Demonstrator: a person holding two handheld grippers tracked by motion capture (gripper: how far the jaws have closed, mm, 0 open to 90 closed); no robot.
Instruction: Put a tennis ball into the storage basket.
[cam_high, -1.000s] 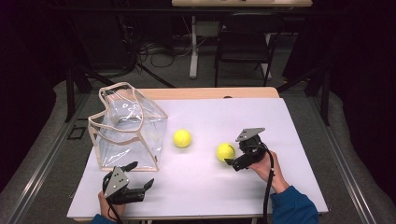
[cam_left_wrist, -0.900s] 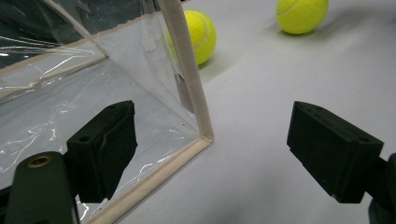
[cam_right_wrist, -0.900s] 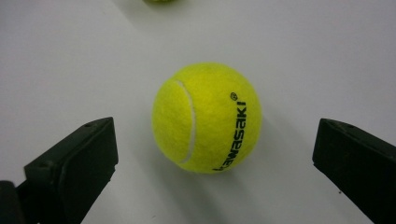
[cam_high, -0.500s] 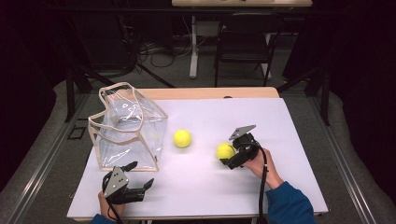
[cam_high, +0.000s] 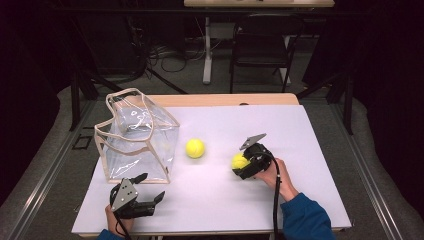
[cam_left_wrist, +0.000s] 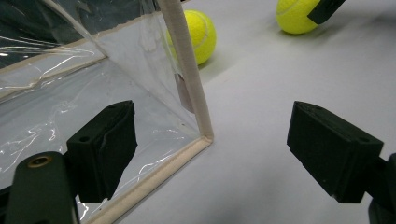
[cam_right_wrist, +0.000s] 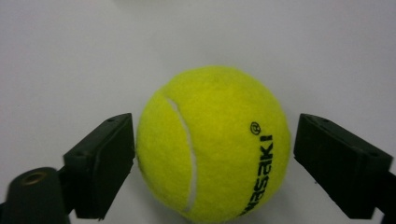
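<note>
Right gripper view: tennis ball (cam_right_wrist: 212, 142) on table (cam_right_wrist: 70, 56) between right claw (cam_right_wrist: 215, 163) jaws, just closing, left pad touching, right barely apart | centre ball, close fully before lifting.

White table (cam_high: 300, 200) carries two tennis balls (cam_high: 195, 148) and a clear bag (cam_high: 136, 137).

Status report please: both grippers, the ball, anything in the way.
Right hand-held gripper closing around right tennis ball, left pad touching. Left hand-held gripper open by clear bag. Second ball apart.
</note>
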